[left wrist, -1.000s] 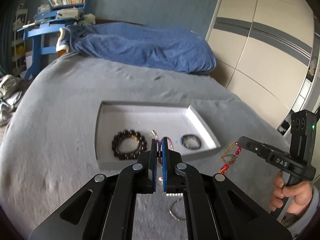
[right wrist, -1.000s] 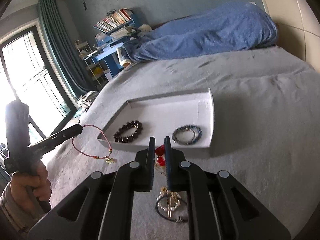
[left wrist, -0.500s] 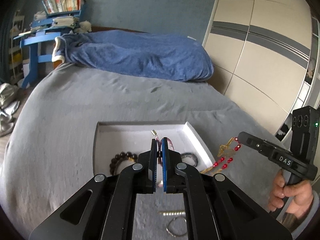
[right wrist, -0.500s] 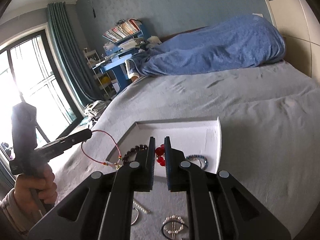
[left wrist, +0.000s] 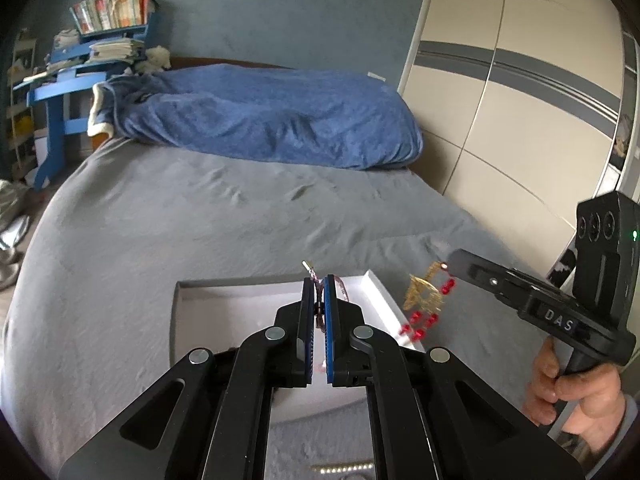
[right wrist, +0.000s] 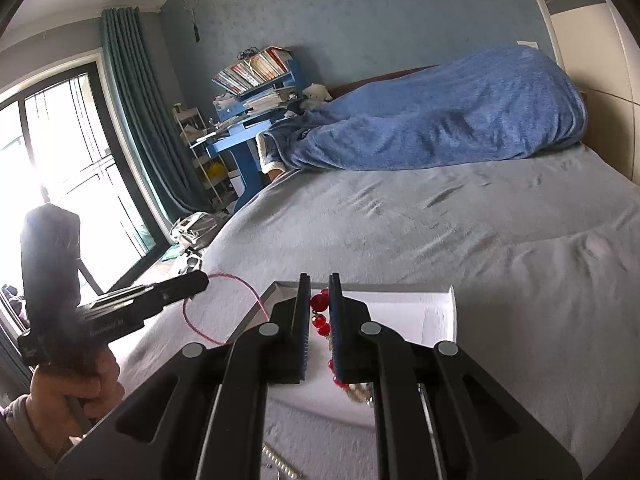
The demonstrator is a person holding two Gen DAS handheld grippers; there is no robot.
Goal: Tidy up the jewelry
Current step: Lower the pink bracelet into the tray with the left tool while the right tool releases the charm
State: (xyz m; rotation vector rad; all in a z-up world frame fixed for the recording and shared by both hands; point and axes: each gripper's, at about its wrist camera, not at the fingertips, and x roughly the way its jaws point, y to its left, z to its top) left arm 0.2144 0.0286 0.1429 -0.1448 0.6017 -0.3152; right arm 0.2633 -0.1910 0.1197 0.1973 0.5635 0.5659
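My left gripper point(left wrist: 318, 280) is clamped on the pink cord bracelet point(right wrist: 224, 308), my right gripper point(right wrist: 319, 282) on the red bead strand point(right wrist: 320, 312); both hang above the white tray point(left wrist: 280, 294). I should lower each inside the tray's rim before letting go, kept apart to avoid tangling.

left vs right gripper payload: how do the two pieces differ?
The left gripper pinches a thin pink cord bracelet, an open loop; the right gripper pinches a red-bead and gold chain piece that dangles in a cluster. The cord looks plain, while the chain carries faceted beads. Both hang lifted over the white tray on the grey bed.
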